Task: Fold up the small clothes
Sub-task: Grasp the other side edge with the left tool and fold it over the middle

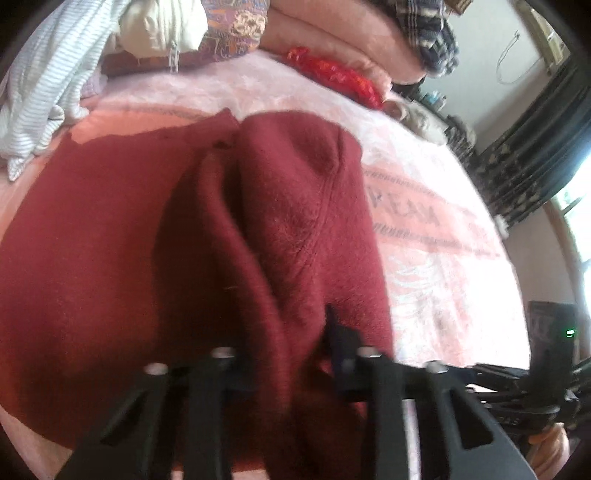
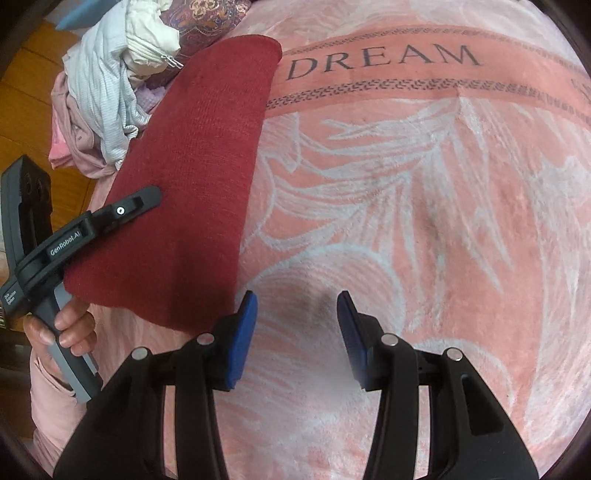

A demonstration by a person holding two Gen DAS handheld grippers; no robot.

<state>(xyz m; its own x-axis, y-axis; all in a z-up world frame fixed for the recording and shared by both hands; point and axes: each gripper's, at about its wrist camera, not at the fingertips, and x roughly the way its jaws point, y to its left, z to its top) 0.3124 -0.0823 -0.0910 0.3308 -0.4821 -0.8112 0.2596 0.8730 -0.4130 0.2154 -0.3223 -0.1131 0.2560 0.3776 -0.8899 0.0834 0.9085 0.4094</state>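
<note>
A dark red knit garment (image 1: 229, 229) lies on the pink blanket (image 1: 436, 266); it also shows in the right wrist view (image 2: 192, 184) as a long folded strip. My left gripper (image 1: 295, 332) has red cloth bunched up between its fingers, which hides the pads, so I cannot tell how far the jaws stand. From the right wrist view the left gripper (image 2: 147, 195) lies on top of the garment's left side. My right gripper (image 2: 297, 321) is open and empty, its blue pads (image 2: 243, 339) just above the blanket, right of the garment's near edge.
A pile of other clothes, white striped (image 1: 48, 81) and cream (image 1: 162, 26), lies at the far left; it shows in the right wrist view (image 2: 107, 85) too. A red item (image 1: 332, 74) and folded bedding (image 1: 340, 33) sit at the back. The blanket reads DREAM (image 2: 380, 61).
</note>
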